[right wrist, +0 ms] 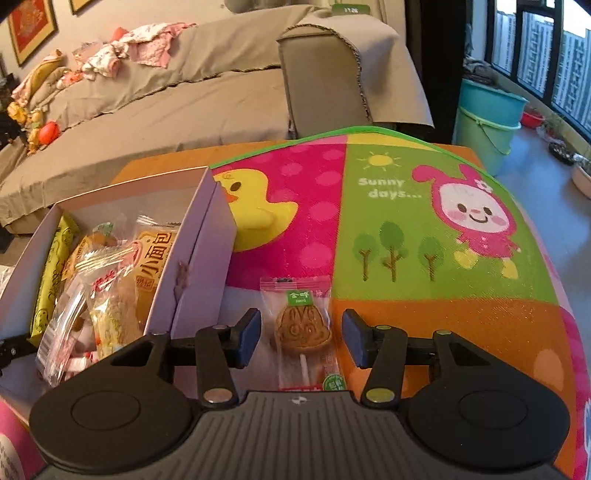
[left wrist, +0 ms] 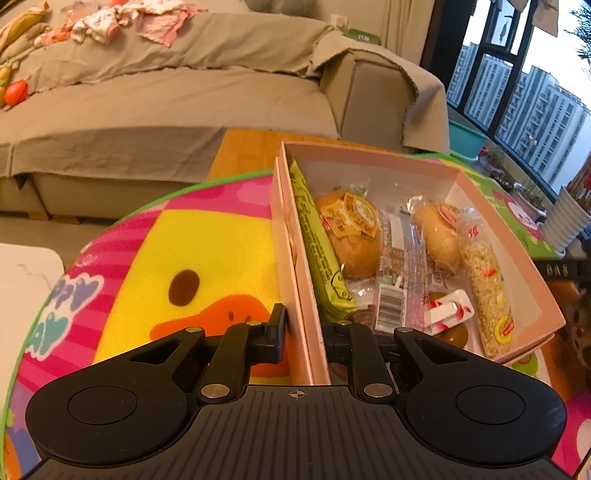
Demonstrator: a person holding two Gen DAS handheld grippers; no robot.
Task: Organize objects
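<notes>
Right tongs [right wrist: 300, 338]: lower centre of the right wrist view, held apart, one finger on each side of the wrapped lollipop [right wrist: 303, 326], touching neither side of it. Lollipop: brown moulded head in a clear packet, lying flat on the play mat [right wrist: 424, 236]; long axis runs up and down the frame, head toward the top, white stick toward the bottom edge. Just left of it stands the wall of the pink box [right wrist: 192, 258], close beside the left finger.

Left tongs [left wrist: 304, 334]: lower centre of the left wrist view, straddling the left wall of the pink box [left wrist: 295, 258], one finger outside, one inside; the wall sits between them, and whether they press it cannot be told.

Box contents, centre right of the frame: green bar [left wrist: 321, 251] along the left wall, long axis up the frame; two wrapped buns [left wrist: 351, 236]; grain bar [left wrist: 484, 273] along the right side; small white-and-red sweets [left wrist: 448, 314].

Surroundings: mat covers the wooden desk [left wrist: 243, 151]; sofa [left wrist: 166, 99] across the upper left, with clothes [left wrist: 122, 18]; teal buckets [right wrist: 487, 114] at upper right.
</notes>
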